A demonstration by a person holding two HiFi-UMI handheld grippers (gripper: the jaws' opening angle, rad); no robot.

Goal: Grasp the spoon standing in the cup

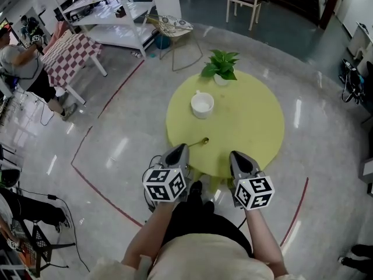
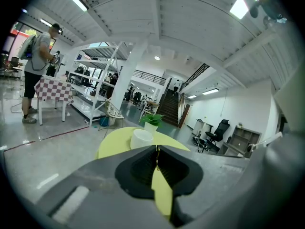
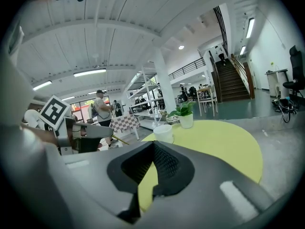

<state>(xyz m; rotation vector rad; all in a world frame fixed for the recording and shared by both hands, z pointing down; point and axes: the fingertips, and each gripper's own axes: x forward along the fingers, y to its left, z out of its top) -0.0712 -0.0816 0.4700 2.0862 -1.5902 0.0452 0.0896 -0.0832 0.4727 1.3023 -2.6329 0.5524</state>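
A thin golden spoon (image 1: 198,142) is out of the cup, its bowl over the near edge of the round yellow-green table (image 1: 256,121). My left gripper (image 1: 180,149) is shut on its handle. In the left gripper view a sliver of the spoon (image 2: 157,152) shows between the closed jaws. The right gripper view shows the handle of the spoon (image 3: 120,139) sticking out of the left gripper. The white cup (image 1: 202,105) stands upright further back, with nothing visible in it. My right gripper (image 1: 236,155) hovers at the table's near edge with its jaws together, holding nothing.
A potted green plant (image 1: 221,67) stands at the table's far edge behind the cup. A checkered table (image 1: 73,54) with a person beside it, white shelving (image 1: 111,10) and a chair (image 1: 175,28) stand far left and back. A red line (image 1: 99,185) curves across the glossy floor.
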